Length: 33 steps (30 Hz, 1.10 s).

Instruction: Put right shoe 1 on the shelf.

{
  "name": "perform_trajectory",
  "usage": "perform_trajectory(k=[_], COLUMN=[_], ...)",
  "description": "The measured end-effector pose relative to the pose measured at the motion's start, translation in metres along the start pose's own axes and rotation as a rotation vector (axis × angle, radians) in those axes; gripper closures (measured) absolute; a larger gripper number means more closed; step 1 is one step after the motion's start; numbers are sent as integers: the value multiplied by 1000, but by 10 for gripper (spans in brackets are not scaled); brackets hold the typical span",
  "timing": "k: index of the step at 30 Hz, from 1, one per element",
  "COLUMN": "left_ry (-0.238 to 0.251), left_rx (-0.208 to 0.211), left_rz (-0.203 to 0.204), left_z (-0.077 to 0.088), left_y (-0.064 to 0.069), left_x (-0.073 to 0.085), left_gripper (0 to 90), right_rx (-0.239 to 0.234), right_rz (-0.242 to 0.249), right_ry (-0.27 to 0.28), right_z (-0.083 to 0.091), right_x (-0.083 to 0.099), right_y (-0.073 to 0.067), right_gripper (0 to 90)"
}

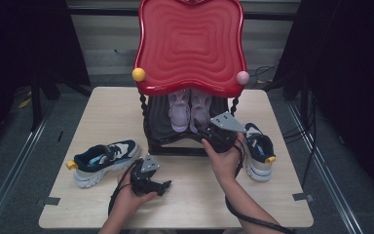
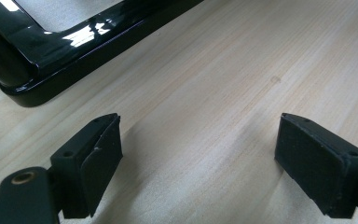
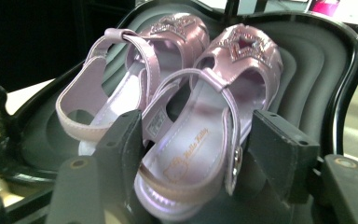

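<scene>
A pale wooden desk in a dark room carries a two-tier rack with a red top shelf, and a sneaker lies on each side of the rack. The right claw stands apart around the heel of one lilac sandal on the black lower shelf, its pads seemingly just clear, so the placing looks finished. Next it should back straight out; the left claw rests apart and empty on the desk.

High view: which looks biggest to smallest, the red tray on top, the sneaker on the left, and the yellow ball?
1. red tray, by far the largest, though it sits highest and nearest the camera, which enlarges it
2. left sneaker
3. yellow ball, smallest
</scene>
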<state>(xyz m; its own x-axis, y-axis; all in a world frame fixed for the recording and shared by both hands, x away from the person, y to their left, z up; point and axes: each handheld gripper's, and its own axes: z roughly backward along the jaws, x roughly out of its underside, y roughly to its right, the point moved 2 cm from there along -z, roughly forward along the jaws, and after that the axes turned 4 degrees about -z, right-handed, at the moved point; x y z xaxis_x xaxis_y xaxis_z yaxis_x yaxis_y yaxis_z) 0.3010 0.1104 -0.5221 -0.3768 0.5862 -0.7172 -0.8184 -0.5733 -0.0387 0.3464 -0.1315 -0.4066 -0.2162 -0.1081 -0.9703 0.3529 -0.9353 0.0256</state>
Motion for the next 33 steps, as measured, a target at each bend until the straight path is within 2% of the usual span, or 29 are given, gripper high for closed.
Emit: perform_trajectory(k=[8, 13, 23, 33], left_ry=[0, 2, 2, 2], left_rx=[0, 2, 2, 3], left_rz=[1, 2, 3, 3], left_z=[0, 0, 0, 0], left_y=[0, 0, 0, 0], left_x=[0, 0, 0, 0], left_gripper=[141, 141, 141, 141], right_rx=[-37, -74, -150, -226], right_rz=[-14, -30, -25, -40], right_ry=[-39, -67, -119, -163], right_z=[13, 21, 35, 39], right_x=[1, 8, 17, 22], right_y=[8, 12, 14, 12], right_gripper=[290, 274, 239, 195])
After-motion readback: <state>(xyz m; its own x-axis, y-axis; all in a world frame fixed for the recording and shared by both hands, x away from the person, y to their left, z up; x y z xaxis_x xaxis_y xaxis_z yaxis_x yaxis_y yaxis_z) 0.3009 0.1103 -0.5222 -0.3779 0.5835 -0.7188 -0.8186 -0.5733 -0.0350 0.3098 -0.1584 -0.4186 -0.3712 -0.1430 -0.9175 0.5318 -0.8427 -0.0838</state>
